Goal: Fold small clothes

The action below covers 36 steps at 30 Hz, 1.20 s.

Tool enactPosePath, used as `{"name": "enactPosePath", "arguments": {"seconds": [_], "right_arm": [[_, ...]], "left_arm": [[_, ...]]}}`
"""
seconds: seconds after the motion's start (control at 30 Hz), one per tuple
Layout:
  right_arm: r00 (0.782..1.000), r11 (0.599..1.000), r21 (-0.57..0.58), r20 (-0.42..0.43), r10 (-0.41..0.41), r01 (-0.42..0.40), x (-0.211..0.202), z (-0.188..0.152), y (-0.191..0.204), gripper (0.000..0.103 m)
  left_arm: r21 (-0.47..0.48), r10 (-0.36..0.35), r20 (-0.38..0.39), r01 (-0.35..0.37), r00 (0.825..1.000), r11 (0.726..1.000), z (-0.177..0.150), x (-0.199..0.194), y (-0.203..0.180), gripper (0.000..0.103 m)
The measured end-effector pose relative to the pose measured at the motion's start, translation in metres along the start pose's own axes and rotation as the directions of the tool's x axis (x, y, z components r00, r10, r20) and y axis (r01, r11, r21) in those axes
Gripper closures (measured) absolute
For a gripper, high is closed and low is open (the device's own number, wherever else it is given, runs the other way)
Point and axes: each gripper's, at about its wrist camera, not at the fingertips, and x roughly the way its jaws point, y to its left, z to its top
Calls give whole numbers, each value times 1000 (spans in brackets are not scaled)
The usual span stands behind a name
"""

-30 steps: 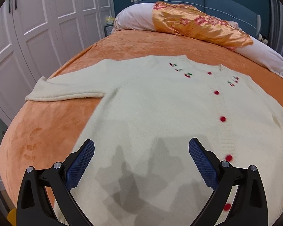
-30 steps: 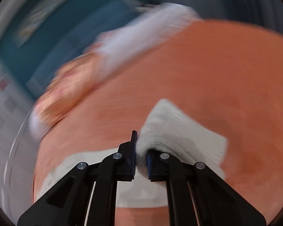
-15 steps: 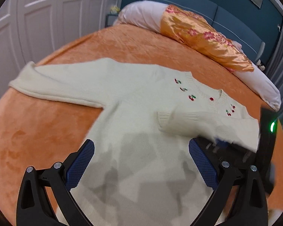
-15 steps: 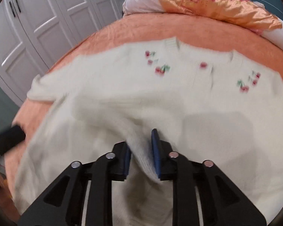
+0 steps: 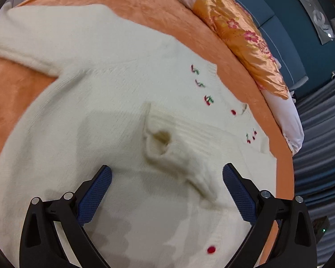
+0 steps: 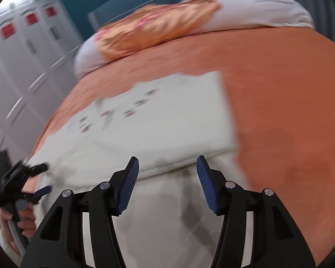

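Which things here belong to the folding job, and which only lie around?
Job: cream cardigan, its folded-in sleeve, left gripper, right gripper.
Lying about: floral pillow, orange bedspread, white wardrobe.

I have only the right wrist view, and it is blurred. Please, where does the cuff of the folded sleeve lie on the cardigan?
Observer: The cuff lies on the chest of the cardigan, near the embroidered cherries, with its opening gaping.
Operator: And the other sleeve?
Observer: The other sleeve lies spread flat on the orange bedcover, not yet folded.
Operator: Does the left gripper hold anything?
Observer: No. The left gripper is open; its jaws have just been closing a little. The folded sleeve shows between them, but the pads do not press it.
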Motion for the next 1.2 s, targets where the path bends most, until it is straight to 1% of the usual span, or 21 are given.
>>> {"name": "enactPosePath", "arguments": {"seconds": [0.03,0.1,0.17,0.27,0.3,0.37,0.43,0.47,0.53,0.57,0.6,0.63,0.67,0.7,0.73,0.77,0.8,0.87,1.0,1.13,1.2], "right_arm": [[1000,1000,15,11,-12,12,-2,-1,-6,50],[998,997,58,38,-52,50,2,14,-20,44],[995,992,83,35,-93,89,14,26,-28,41],[991,987,86,-32,-131,133,48,39,-27,43],[991,987,90,-51,-128,132,55,41,-33,48],[992,990,94,-79,-98,105,65,44,-35,92],[997,994,87,12,-70,68,51,49,-31,93],[994,995,97,108,-31,21,32,53,-26,94],[966,989,135,259,20,-57,1,48,-25,94],[957,987,146,289,26,-71,-5,45,-26,94],[955,987,150,298,3,-50,-3,39,-26,94],[964,990,144,264,-39,0,7,35,-25,94],[985,989,131,150,-85,65,34,30,-27,94],[991,984,135,58,-123,114,55,24,-32,94],[992,982,147,29,-126,120,63,21,-36,94],[993,981,165,47,-108,99,58,23,-39,93],[993,980,174,54,-106,95,53,27,-39,92],[991,978,185,72,-115,100,40,30,-38,92],[978,985,162,190,-86,55,4,27,-21,90],[995,1000,6,98,25,-26,27,20,30,90],[998,998,-62,53,23,-19,41,10,43,90]], "left_arm": [[21,-23,3,23,1000,1000,3,1,-5,34],[66,-55,-34,57,998,996,9,9,-15,84],[102,-60,-33,63,998,993,18,13,-26,93],[197,-59,25,53,998,979,31,5,-49,95],[244,-64,50,50,997,968,38,1,-61,95],[317,-85,112,45,990,947,50,-13,-82,95],[370,-122,180,47,976,928,61,-30,-96,95],[389,-140,211,48,967,920,65,-37,-101,95],[427,-191,297,49,936,903,69,-56,-106,95],[426,-197,329,41,924,904,70,-59,-101,95],[418,-188,323,39,927,908,70,-53,-95,94],[401,-151,287,25,946,916,69,-34,-85,94],[389,-114,259,4,959,921,66,-18,-77,94],[366,-30,191,-43,981,930,62,15,-63,94],[346,33,123,-74,992,935,56,43,-50,94],[329,73,92,-99,993,939,51,56,-41,94],[307,74,98,-101,992,946,44,64,-29,93],[279,13,145,-54,989,959,36,59,-18,92],[250,-27,164,-15,986,968,33,57,-13,88],[255,-26,176,-20,984,967,32,58,-11,88],[258,-24,181,-24,983,966,30,57,-12,87]]}}
